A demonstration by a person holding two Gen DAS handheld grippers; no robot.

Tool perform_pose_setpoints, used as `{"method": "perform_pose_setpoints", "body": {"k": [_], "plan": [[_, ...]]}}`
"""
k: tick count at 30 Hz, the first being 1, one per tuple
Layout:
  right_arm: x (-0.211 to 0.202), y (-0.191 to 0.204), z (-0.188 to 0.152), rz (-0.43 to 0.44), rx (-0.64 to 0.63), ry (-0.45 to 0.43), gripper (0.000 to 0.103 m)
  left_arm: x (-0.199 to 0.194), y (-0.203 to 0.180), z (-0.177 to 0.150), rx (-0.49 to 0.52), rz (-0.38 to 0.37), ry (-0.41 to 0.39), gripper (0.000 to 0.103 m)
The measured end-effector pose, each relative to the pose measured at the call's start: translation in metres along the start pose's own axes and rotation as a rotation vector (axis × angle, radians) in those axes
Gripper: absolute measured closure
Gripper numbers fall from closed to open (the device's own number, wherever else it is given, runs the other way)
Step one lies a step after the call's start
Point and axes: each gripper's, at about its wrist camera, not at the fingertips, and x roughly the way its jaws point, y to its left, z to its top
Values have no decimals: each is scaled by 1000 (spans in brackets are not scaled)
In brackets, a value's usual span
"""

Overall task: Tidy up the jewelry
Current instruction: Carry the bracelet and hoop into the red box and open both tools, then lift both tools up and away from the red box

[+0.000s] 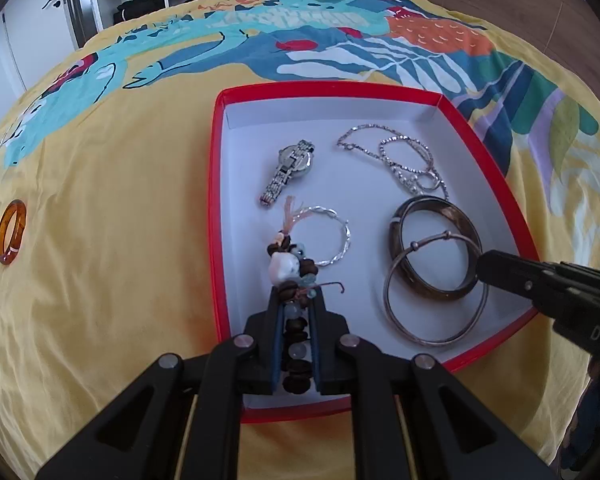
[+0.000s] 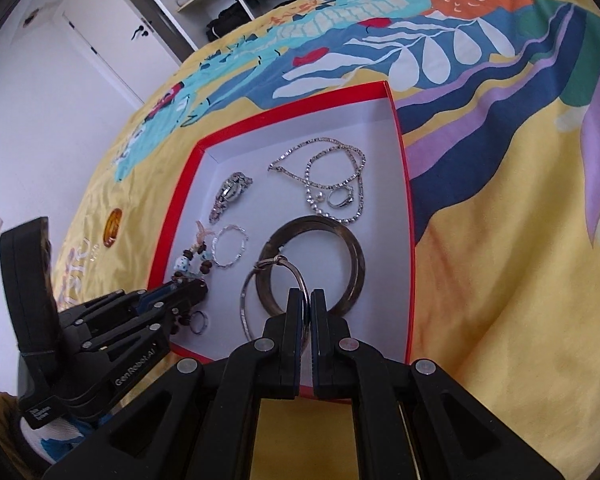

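A red box [image 1: 216, 200] with a white inside lies on the yellow patterned bedspread. My left gripper [image 1: 296, 294] is shut on a beaded bracelet [image 1: 286, 266] of brown, white and pale blue beads, low over the box's near left part. My right gripper [image 2: 306, 294] is shut on a thin silver bangle [image 2: 246, 300], which overlaps a dark wide bangle [image 2: 356, 256] in the box. In the left wrist view the right gripper [image 1: 482, 266] comes in from the right over the thin bangle [image 1: 387, 296].
Also in the box are a silver watch [image 1: 290, 168], a silver chain necklace [image 1: 400, 156], a twisted silver hoop [image 1: 342, 240] and a small ring [image 2: 199, 322]. An amber ring [image 1: 20, 220] lies on the bedspread left of the box. Open wardrobe shelves stand behind the bed.
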Motion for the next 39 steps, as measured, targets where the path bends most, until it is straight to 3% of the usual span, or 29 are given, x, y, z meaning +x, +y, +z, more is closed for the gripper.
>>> {"method": "perform_pose_setpoints", "body": {"k": [9, 11, 14, 20, 28, 39], "plan": [[1, -2, -1, -76, -15, 12, 95, -6, 1, 1, -7, -10, -14, 88], [-3, 1, -1, -83, -20, 3, 83, -11, 1, 2, -4, -17, -27, 76], [-16, 10, -2, -103, -44, -23, 64, -22, -1, 4, -2, -28, -48, 74], [-47, 33, -2, -145, -95, -79, 52, -58, 1, 7, -11, -35, -98, 73], [-89, 77, -13, -163, -166, -140, 47, -124, 23, -8, -59, 55, -150, 73], [-123, 149, -44, -112, -235, -190, 47, -200, 68, -57, -106, 162, -218, 73]]}}
